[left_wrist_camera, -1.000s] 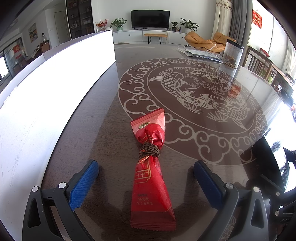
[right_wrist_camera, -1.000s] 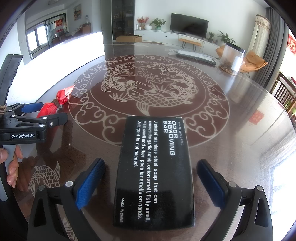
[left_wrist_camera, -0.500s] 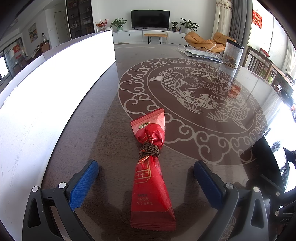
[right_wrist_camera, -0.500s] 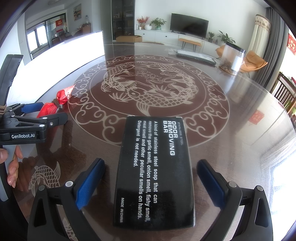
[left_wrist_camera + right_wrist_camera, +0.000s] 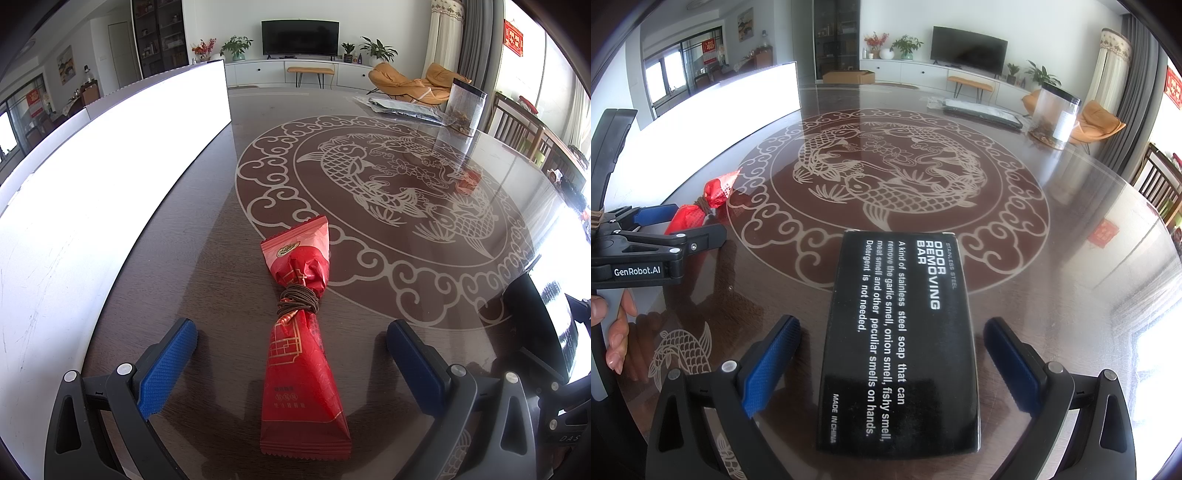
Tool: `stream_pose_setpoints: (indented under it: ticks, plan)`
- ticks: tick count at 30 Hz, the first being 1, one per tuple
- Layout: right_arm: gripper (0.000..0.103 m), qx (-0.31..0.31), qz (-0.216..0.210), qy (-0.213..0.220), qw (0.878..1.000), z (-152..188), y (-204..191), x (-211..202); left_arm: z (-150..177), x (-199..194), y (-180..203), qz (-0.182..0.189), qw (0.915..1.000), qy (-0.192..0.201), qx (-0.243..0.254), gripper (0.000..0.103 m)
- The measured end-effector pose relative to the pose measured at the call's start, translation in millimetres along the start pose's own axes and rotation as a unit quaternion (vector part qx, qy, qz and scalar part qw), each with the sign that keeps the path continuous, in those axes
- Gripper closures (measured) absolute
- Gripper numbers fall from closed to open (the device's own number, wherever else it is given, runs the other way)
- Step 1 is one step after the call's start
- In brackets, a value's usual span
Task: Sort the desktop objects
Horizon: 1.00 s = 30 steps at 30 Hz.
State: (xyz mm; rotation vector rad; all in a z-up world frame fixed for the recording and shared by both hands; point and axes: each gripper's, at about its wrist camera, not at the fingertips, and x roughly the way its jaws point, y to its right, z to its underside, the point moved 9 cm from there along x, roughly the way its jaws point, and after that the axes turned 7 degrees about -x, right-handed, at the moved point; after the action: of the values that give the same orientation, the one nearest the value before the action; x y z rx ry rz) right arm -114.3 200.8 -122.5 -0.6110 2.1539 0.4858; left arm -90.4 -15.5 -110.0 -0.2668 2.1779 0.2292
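On a glossy dark tabletop (image 5: 207,236) w/ an inlaid fish-and-cloud pattern, your left gripper (image 5: 291,354) straddles a red snack packet (image 5: 301,373) cinched by a brown cord; fingers spread wide, touching nothing. Your right gripper (image 5: 890,358) likewise sits wide open around a black box (image 5: 905,339) marked "odor removing bar", gripping nothing. Risks, judged from here: the crinkly packet could slide or twist on the slick top as you close, and the flat box looks nearly as wide as the opening, so an off-centre close may just shove it. Beyond: living room w/ TV, plants, orange chair; clear canister at far edge.
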Motion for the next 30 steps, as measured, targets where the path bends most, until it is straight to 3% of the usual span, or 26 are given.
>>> stream_pose_setpoints:
  ticks: [30]
  plan:
    - [0.003,0.000,-0.002,0.000,1.000,1.0,-2.4,1.5,0.2,0.2,0.3,0.000,1.0000,0.000,0.000,0.000]
